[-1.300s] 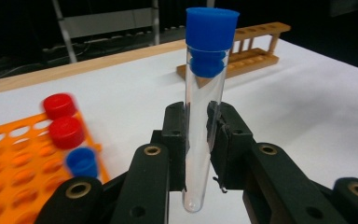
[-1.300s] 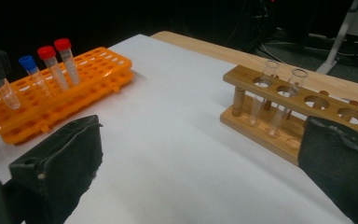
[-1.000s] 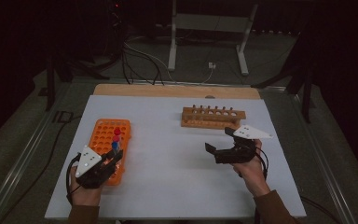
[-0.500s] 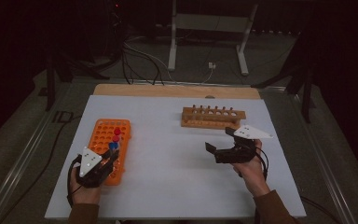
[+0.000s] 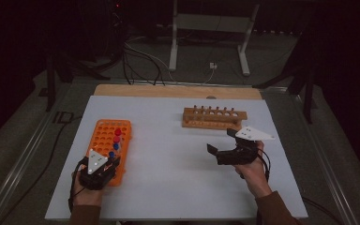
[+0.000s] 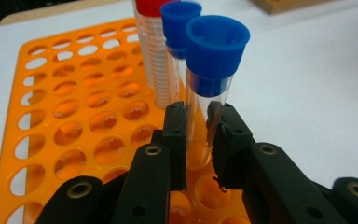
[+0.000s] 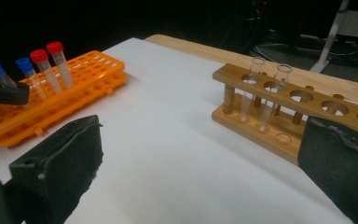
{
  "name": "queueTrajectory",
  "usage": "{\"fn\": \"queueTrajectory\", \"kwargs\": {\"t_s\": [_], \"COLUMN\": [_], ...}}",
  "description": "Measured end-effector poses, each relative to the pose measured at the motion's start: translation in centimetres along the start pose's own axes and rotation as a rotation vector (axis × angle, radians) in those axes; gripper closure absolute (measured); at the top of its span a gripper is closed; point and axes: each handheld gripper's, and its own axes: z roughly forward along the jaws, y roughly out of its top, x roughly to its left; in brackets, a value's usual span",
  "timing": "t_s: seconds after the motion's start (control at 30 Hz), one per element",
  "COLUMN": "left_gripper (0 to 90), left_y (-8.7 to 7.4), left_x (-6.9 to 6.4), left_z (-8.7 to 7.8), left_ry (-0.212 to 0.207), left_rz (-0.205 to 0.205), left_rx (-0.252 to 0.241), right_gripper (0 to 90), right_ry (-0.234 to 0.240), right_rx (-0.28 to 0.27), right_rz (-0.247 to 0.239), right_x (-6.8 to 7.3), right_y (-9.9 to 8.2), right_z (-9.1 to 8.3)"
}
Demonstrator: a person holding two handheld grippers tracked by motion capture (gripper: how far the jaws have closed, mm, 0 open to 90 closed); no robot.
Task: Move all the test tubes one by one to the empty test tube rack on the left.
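Item: blue-capped tube (image 6: 210,88) — clear plastic, upright, its lower end in a hole near the front edge of the orange rack (image 6: 74,116). The left gripper (image 6: 196,140) has its fingers (image 6: 175,135) clamped on the tube's body below the cap.

Rack contents, left gripper view: a second blue-capped tube (image 6: 179,28) just behind the held one, then a red-capped tube (image 6: 151,46) behind that, all upright in one row. The right gripper view shows a further red cap in the same line.

Rack position: left part of the white tabletop (image 5: 178,178), near the person's edge.

Right gripper (image 5: 225,152) — held above the tabletop's right half, fingers (image 7: 60,163) wide apart with nothing between them.

Wooden rack (image 7: 298,112): far right of the tabletop, well apart from the orange one, two clear uncapped tubes (image 7: 270,95) standing in neighbouring holes at one end.
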Motion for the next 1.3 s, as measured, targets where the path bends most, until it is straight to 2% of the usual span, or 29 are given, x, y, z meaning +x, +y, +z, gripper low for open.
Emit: {"fn": "queueTrajectory", "kwargs": {"t_s": [0.2,0.63,0.83,0.97,1.13,1.3], "left_gripper": [78.0,76.3,65.7,57.5,40.0,17.7], "left_y": [-0.1,-0.3,-0.5,-0.4,-0.1,0.5], "left_x": [-0.1,0.2,0.5,0.8,1.0,0.9], "left_z": [0.3,0.2,-0.1,-0.5,-1.2,-1.9], "left_ry": [0.006,-0.005,0.003,-0.006,-0.045,-0.067], "left_rz": [-0.008,-0.056,-0.075,-0.092,-0.153,-0.178], "left_rx": [0.030,0.019,0.017,-0.014,-0.076,-0.133], "right_gripper": [0.0,0.0,0.0,0.0,0.0,0.0], "right_ry": [0.002,0.010,0.010,0.009,0.000,-0.009], "right_rx": [0.005,0.016,0.014,0.012,0.006,0.001], "right_rz": [0.000,-0.004,-0.002,0.001,0.003,0.002], "right_x": [0.1,0.3,0.2,0.1,-0.2,-0.5], "right_y": [-0.1,-0.2,-0.2,-0.1,0.0,0.4], "right_z": [0.2,0.5,0.6,0.5,0.4,0.3]}}
